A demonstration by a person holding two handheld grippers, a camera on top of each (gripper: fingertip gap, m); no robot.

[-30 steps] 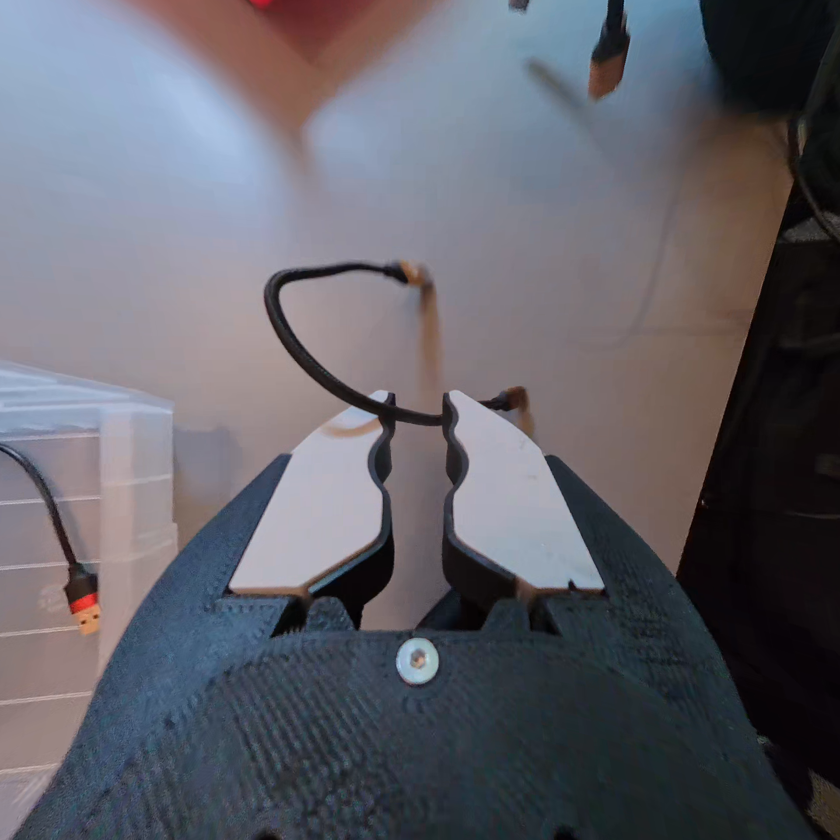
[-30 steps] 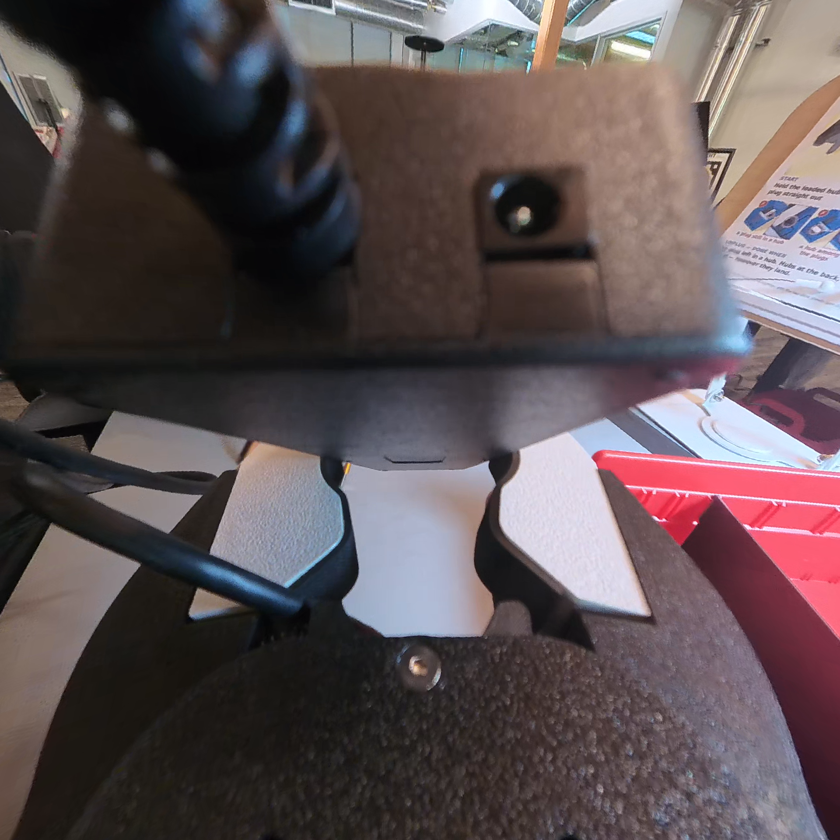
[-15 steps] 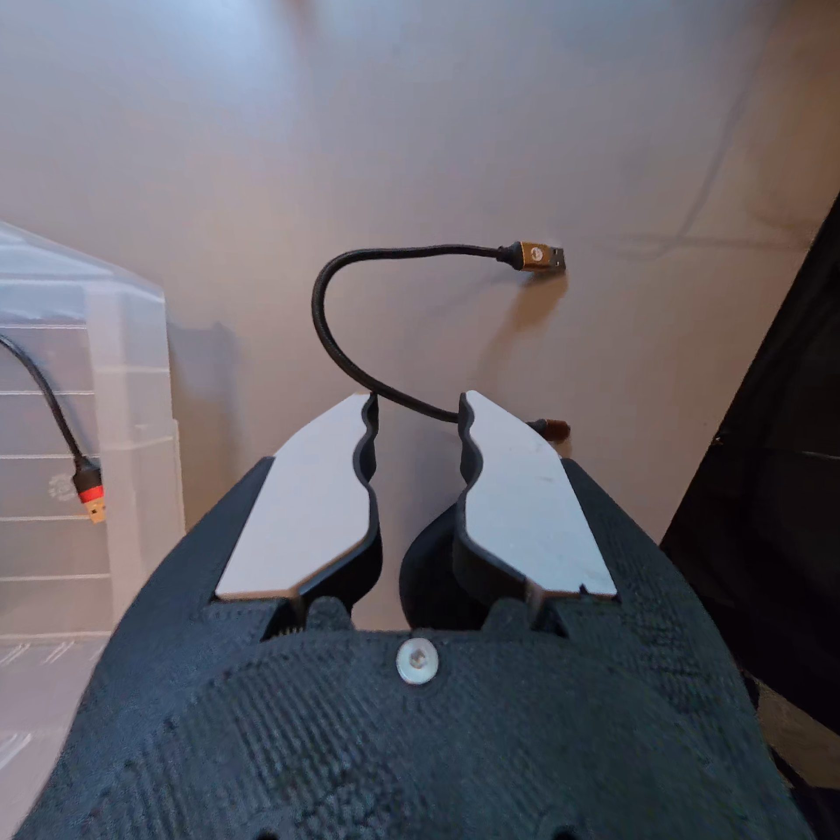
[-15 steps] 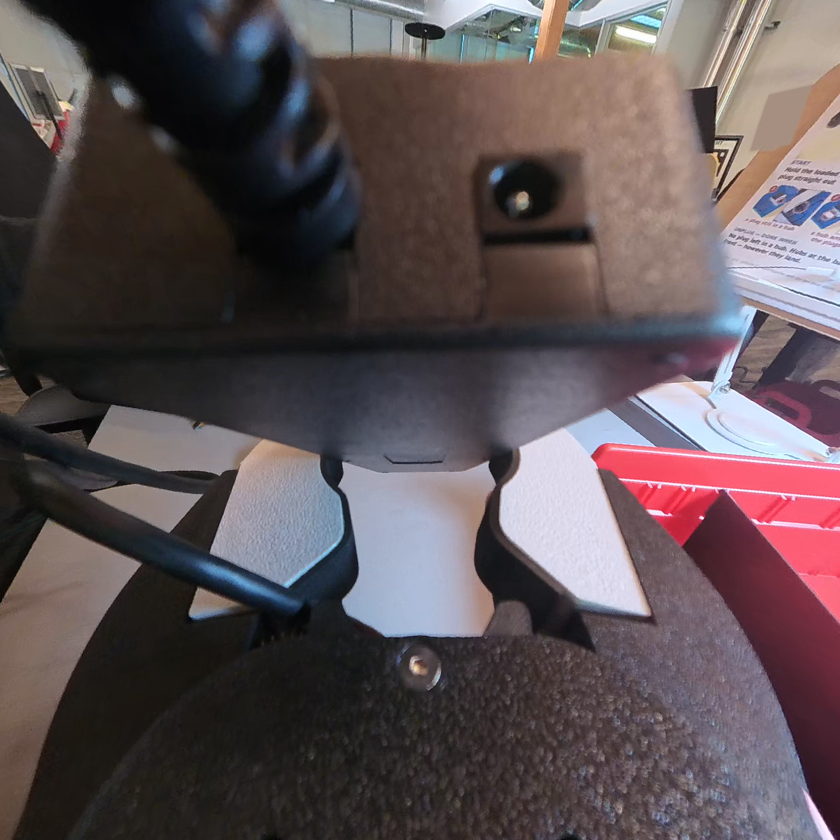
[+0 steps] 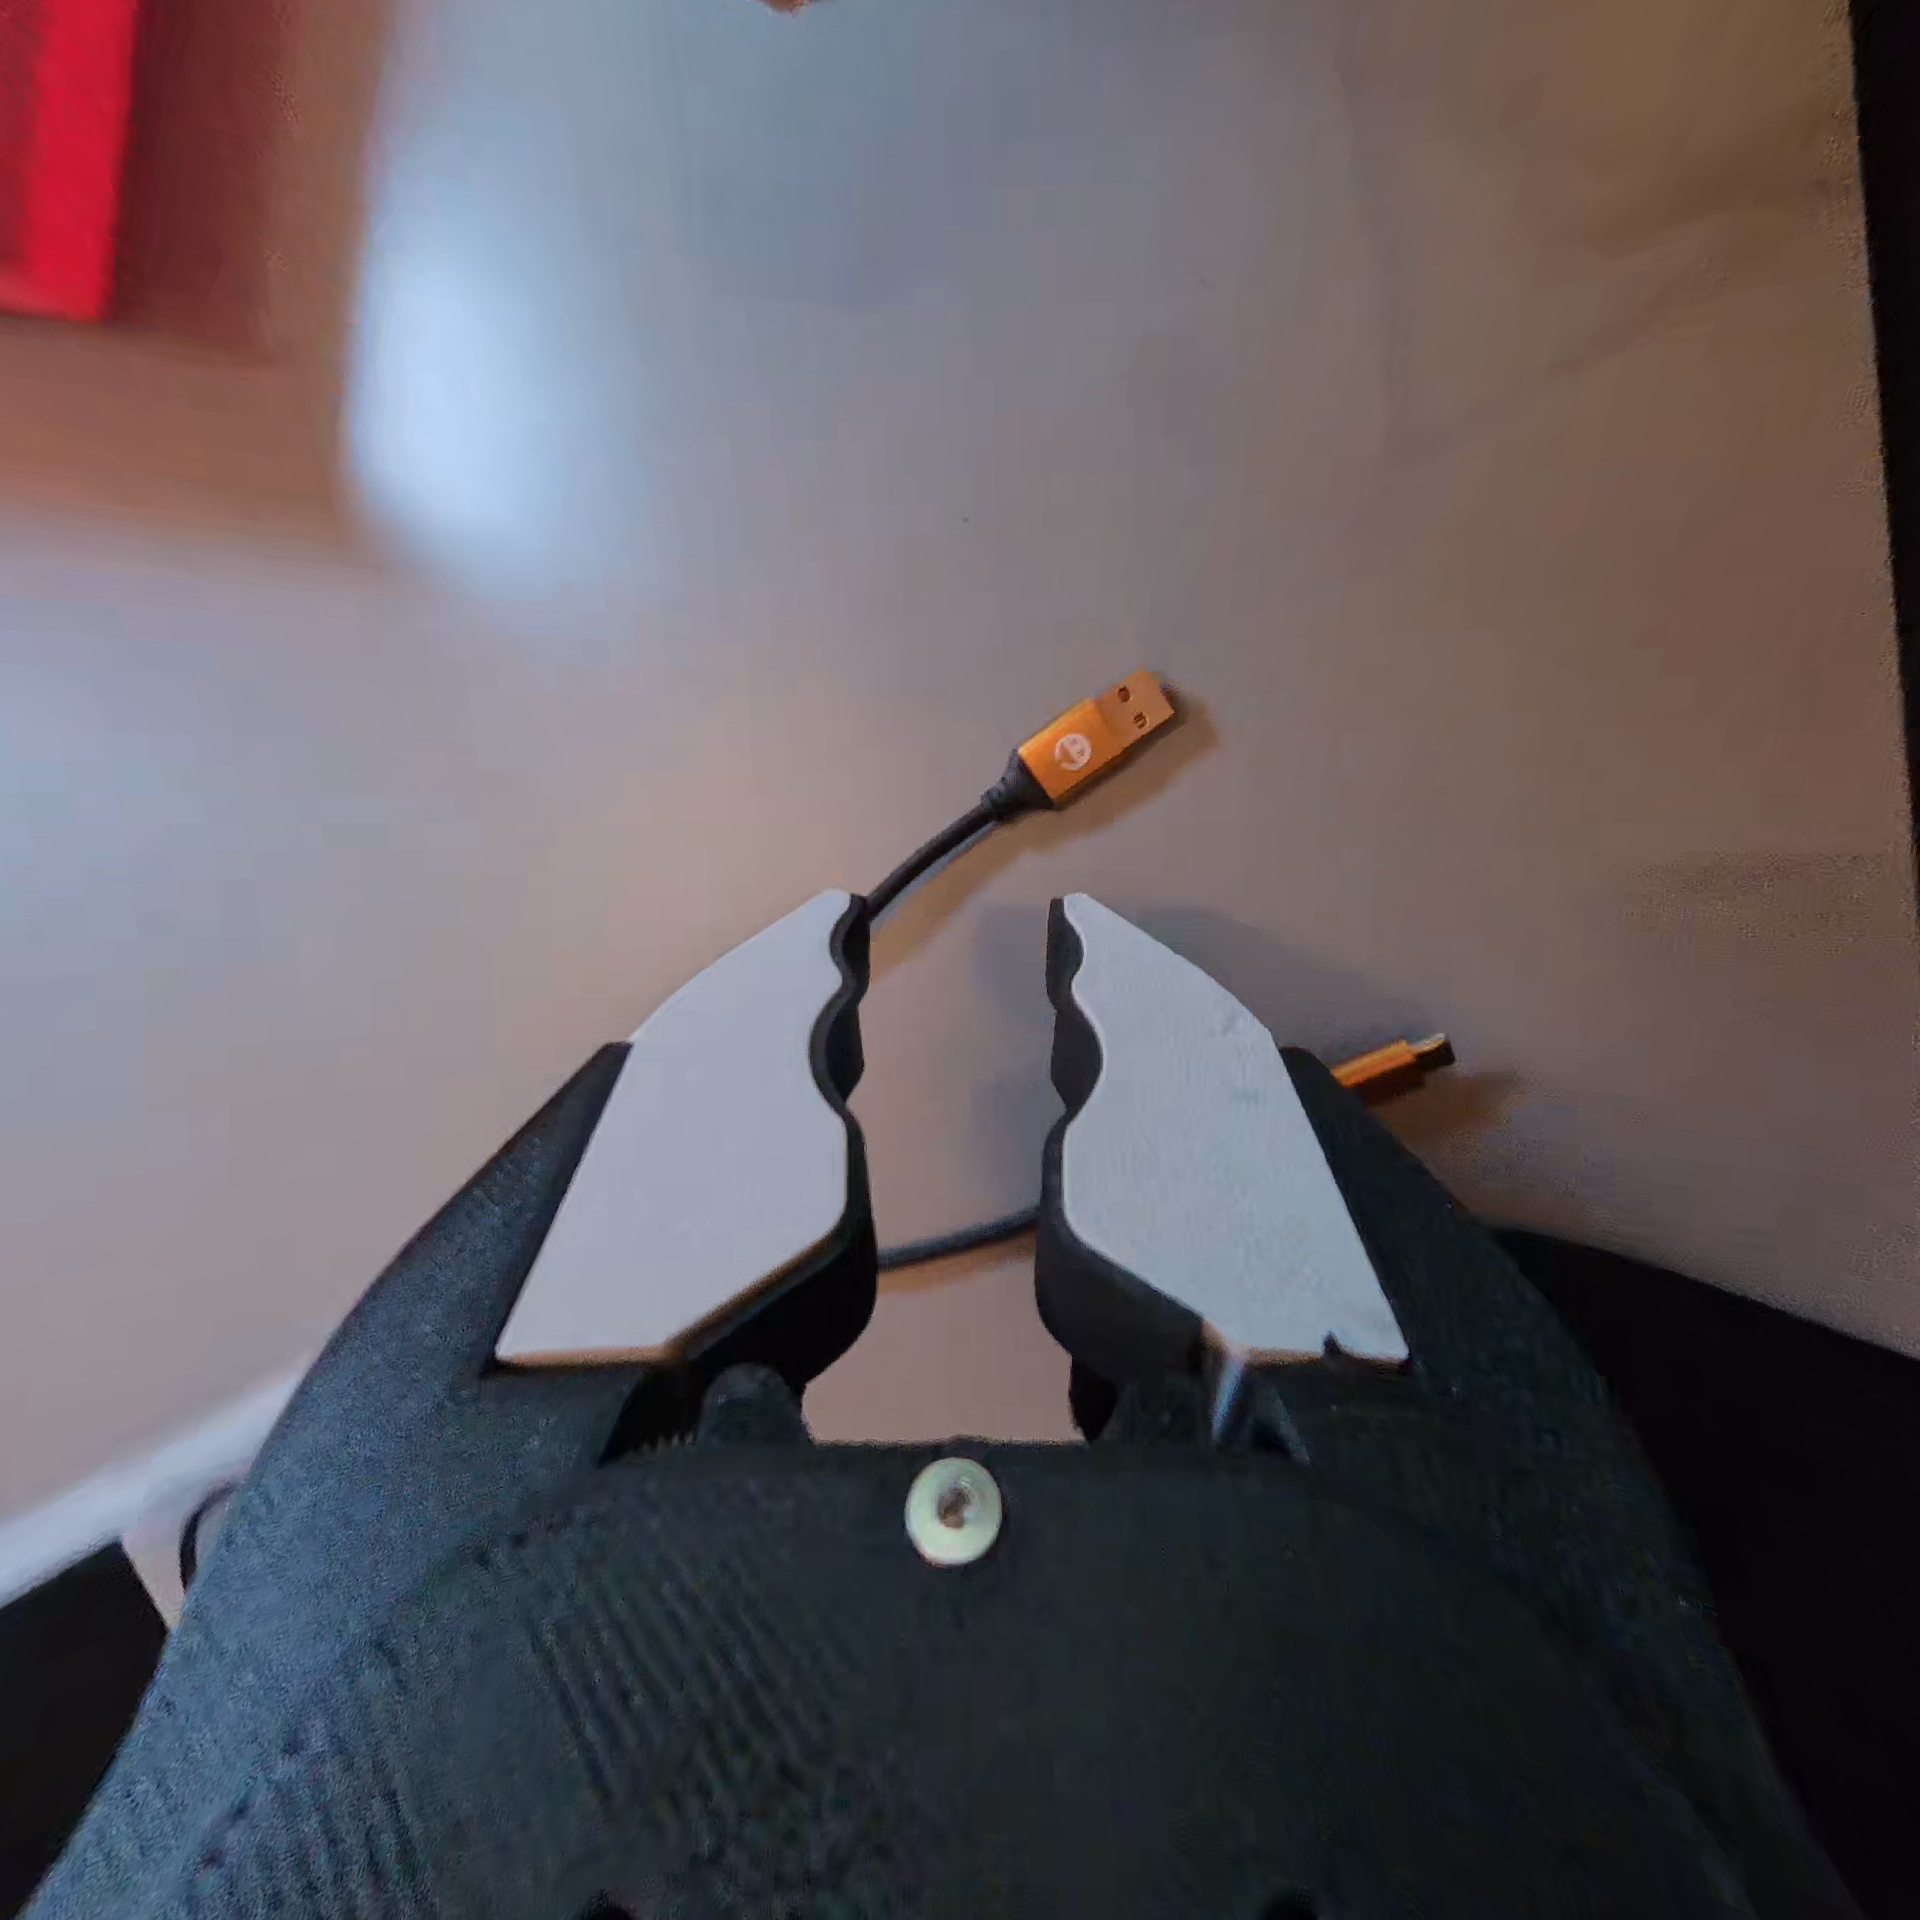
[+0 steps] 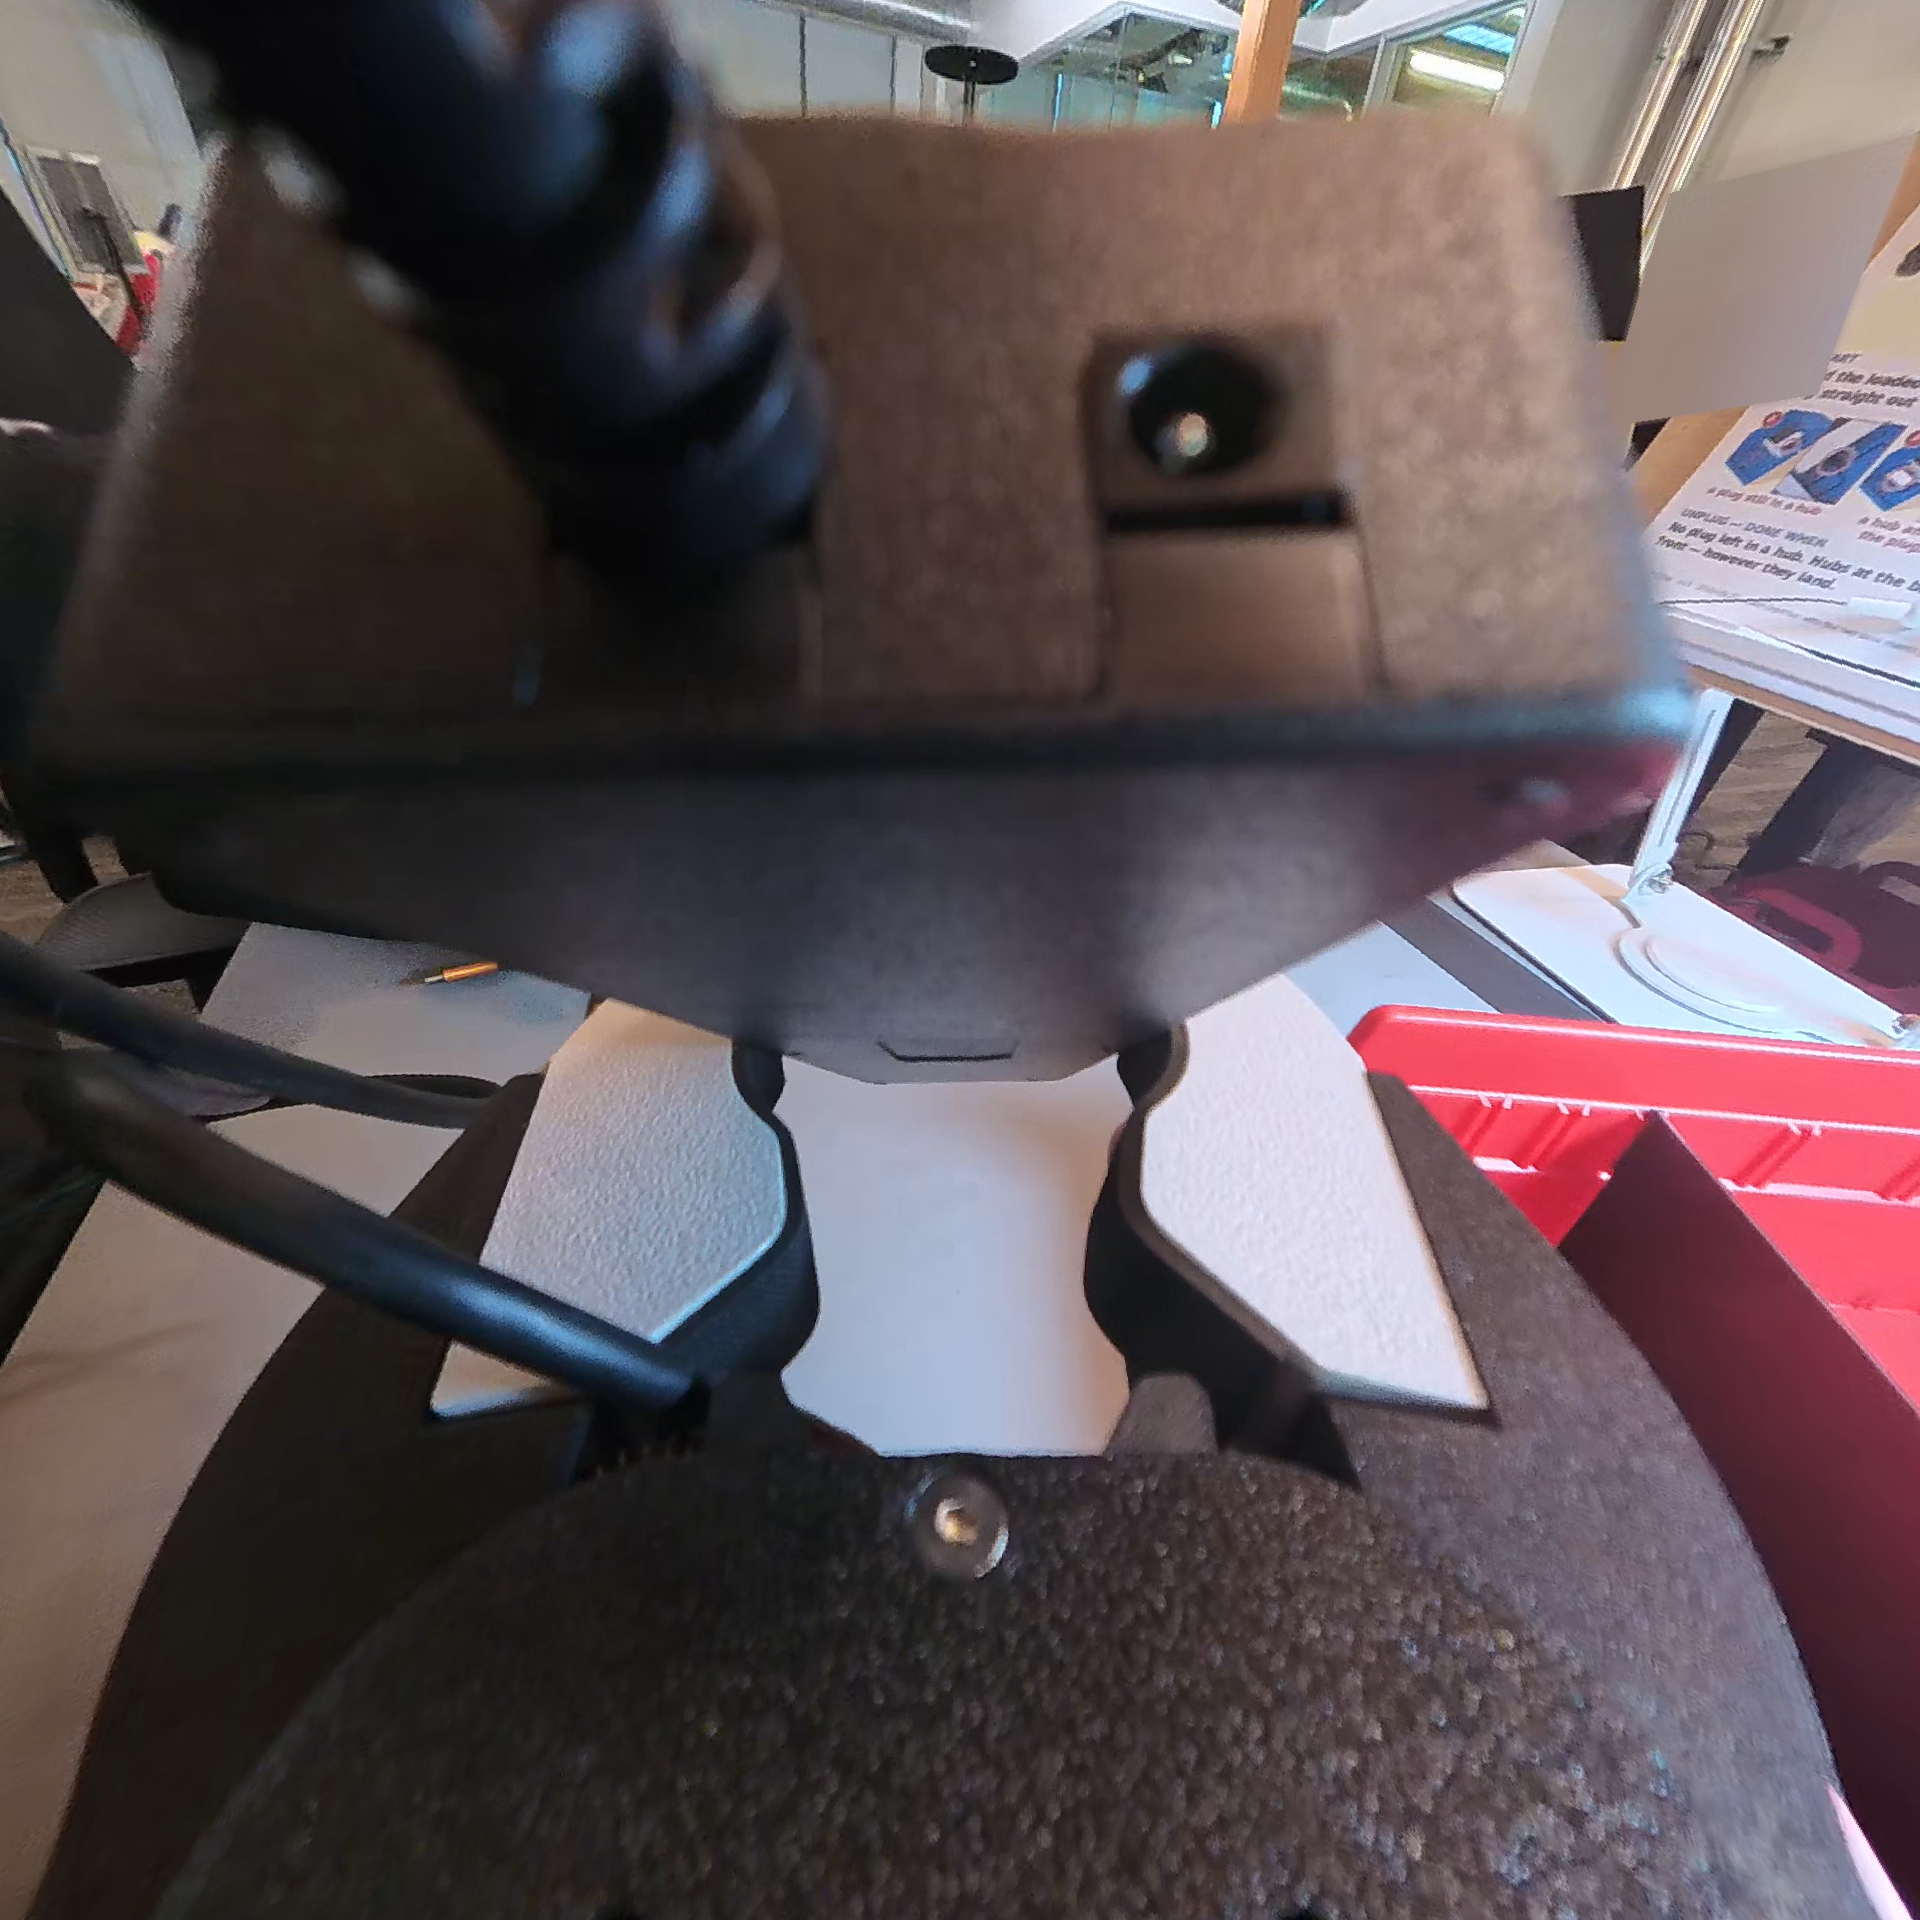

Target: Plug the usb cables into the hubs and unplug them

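Observation:
In the left wrist view a short black USB cable (image 5: 935, 857) with an orange plug (image 5: 1091, 753) lies on the pale table, just beyond my left gripper (image 5: 954, 920). The gripper is open and empty, with the cable running under its fingers. The cable's small orange plug (image 5: 1392, 1070) shows at the right finger's edge. My right gripper (image 6: 951, 1055) is shut on a black hub (image 6: 935, 623) and holds it above the table. A thick black cable (image 6: 582, 260) enters the hub at upper left. The hub hides most of the scene.
A red bin (image 6: 1662, 1122) stands right of my right gripper and shows blurred in the left wrist view (image 5: 52, 156). A black cable (image 6: 312, 1236) crosses my right gripper's left finger. A small orange plug (image 6: 462, 974) lies on the table. An instruction sheet on a stand (image 6: 1818, 499) is at the right. There is about 20 cm between the tips of the two grippers.
My left gripper has opened wider and swung round; the clear box has left its view and the cable now lies flat with its plug pointing up-right. The right gripper still holds the hub.

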